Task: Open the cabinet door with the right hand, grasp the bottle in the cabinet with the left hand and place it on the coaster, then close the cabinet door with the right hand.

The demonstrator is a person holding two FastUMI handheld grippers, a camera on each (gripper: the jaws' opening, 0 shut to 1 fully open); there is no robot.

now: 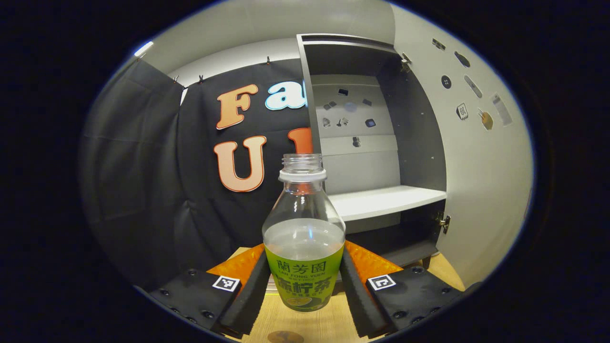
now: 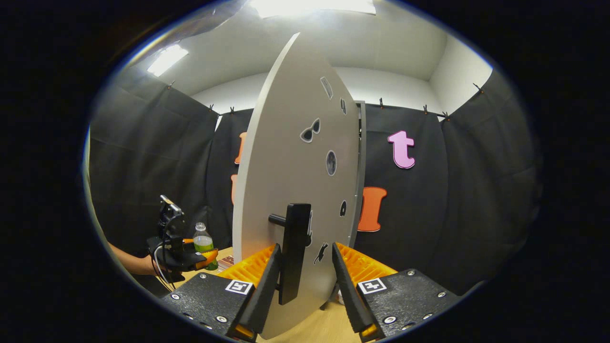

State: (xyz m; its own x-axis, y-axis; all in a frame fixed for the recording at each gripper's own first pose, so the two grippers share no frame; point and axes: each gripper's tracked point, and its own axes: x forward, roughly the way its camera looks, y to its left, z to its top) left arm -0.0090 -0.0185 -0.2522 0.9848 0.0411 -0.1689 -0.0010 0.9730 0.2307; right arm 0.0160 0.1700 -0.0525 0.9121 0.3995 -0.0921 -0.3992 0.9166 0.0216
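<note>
Left tongs pinching the bottle at its label, both fingers pressed against the sides; bottle upright, uncapped, about half full of clear liquid, base low over the wooden tabletop. I can't tell whether the base touches the tabletop. Small round brown thing on the tabletop just ahead of the left tongs, at the bottom edge; could be the coaster, can't confirm. Beyond the bottle and to the right: cabinet standing open, white shelf bare, cabinet door swung out far right with stickers on it. In the right gripper view, the left tongs with the bottle sit off to the far left, a forearm behind them. Right tongs spread, the cabinet door's black handle between the fingers; left finger just beside the handle, contact unclear; right finger stands apart from it. Door edge-on straight ahead of the right tongs.
</note>
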